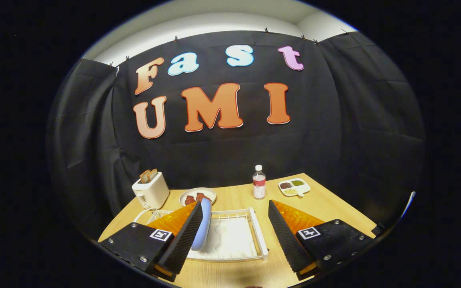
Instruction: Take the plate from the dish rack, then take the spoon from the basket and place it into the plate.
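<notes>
a pale blue plate [203, 229] stands on edge in a white dish rack [254, 236], apparently touching the left finger [182, 236]. the gripper [234, 236] is spread wide, holding nothing. the rack sits on a light wooden table [334, 208] before black cloth walls.

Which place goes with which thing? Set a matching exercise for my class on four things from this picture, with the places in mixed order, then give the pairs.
Things:
1. toaster
2. bottle
3. blue plate
4. divided dish

Places:
A. far corner of the table, beyond the bottle
B. on edge in the dish rack, against one finger of the open gripper
C. beside the plate of food, holding bread slices
D. upright between the plate of food and the divided dish

Pairs: 1-C, 2-D, 3-B, 4-A
</notes>
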The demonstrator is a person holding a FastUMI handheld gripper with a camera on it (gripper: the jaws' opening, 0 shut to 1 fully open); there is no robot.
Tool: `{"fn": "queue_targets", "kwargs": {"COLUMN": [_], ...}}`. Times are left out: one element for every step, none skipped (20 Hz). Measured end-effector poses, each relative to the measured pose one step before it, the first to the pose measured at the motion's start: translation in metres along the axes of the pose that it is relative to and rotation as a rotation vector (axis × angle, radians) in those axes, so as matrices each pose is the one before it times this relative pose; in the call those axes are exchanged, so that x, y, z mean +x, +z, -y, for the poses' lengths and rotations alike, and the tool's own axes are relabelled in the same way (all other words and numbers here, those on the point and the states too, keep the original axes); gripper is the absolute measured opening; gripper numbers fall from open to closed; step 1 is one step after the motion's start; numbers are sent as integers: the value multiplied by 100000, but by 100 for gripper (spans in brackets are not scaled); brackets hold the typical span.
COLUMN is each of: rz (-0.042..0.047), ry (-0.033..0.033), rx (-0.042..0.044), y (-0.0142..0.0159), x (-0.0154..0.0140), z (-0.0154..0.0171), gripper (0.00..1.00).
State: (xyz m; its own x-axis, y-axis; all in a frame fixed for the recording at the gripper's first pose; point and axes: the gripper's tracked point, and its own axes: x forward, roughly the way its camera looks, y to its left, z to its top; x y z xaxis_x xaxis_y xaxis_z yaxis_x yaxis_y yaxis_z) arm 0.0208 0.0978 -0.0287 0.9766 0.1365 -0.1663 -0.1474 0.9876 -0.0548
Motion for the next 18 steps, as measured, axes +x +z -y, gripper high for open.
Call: {"fn": "queue_targets", "kwargs": {"rz": [-935, -1222, -1412, -1414, -1219, -1102, -1069, -1346, -1730, -1792, -1578, -1727, -1514, -1275, -1404, -1648, -1768, -1592], "ry": [883, 600, 737, 683, 765, 489, 294, 581, 465, 47, -219, -147, -165, -368, -627, -193, -319, -256], "rx": [-519, -750, -647, -637, -412, -289, -232, -254, -239, -397, -520, -364, -265, -203, -236, -374, -477, -502], "y": [-262, -250, -499, -337, -308, -221, -372, -329, -473, -454, -422, -524, -403, -309, -464, -395, -486, -344], "x": [489, 566, 411, 561, 506, 547, 484, 572, 701, 646, 677, 661, 473, 510, 559, 463, 401, 488], "z": [-580, -585, -615, -596, -600, -520, -358, -421, -392, -297, -131, -155, -316, -161, 4, -118, -102, -41], "gripper": [98, 98, 98, 98, 98, 98, 98, 98, 98, 98, 98, 98, 98, 98, 98, 98, 98, 98]}}
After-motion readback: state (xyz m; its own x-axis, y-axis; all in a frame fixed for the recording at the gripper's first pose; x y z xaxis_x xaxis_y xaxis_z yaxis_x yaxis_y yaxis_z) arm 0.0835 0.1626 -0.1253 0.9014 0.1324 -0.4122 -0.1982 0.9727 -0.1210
